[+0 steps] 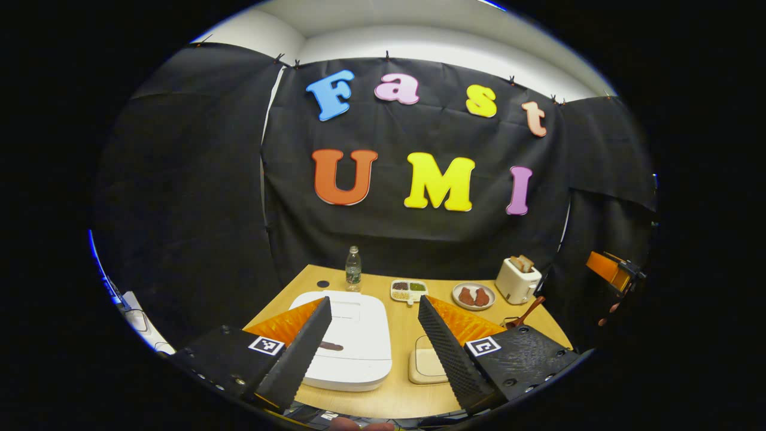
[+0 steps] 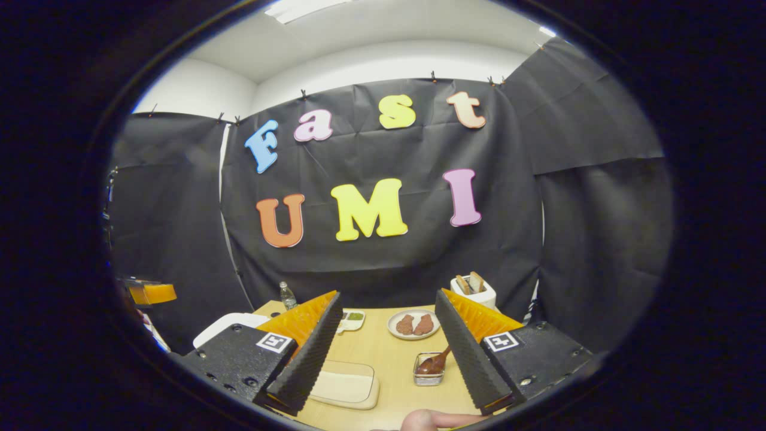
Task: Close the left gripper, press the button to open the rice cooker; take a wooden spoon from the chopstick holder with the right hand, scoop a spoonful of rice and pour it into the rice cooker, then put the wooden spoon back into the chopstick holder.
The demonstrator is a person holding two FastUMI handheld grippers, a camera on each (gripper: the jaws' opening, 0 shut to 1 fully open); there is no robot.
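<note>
Now: rice cooker [image 1: 350, 341] lid down | chopstick holder [image 2: 428, 369] holds wooden spoon [image 2: 435, 363]

Wooden table [image 1: 395, 395] — rice cooker [image 1: 350, 341], toaster [image 1: 517, 280], plate [image 1: 473, 296], bottle [image 1: 353, 269].

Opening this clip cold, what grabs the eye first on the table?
The big white rice cooker, lid down, lies at the table's near left, framed by the open left gripper. Farther back stand a white toaster holding bread and a plate of brown pieces. Between the open right gripper's fingers stands the chopstick holder with the wooden spoon.
</note>
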